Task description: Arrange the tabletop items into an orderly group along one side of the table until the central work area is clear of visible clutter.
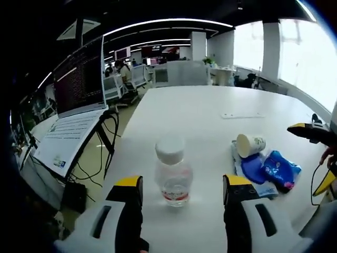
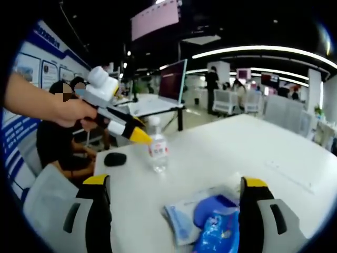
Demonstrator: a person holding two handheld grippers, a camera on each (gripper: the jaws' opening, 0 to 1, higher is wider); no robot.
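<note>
A small clear water bottle with a white cap and red label stands upright on the white table. My left gripper is open, its yellow-tipped jaws on either side of the bottle with gaps showing. In the right gripper view, a hand holds the left gripper with its tip beside the bottle. A paper cup lies on its side next to blue packets. My right gripper is open just above the blue packets; its tip shows at the right edge.
A black mouse lies near the table edge, left of the bottle. A flat white strip lies farther out on the table. A laptop on a stand sits off the table's left side. A person sits beyond that edge.
</note>
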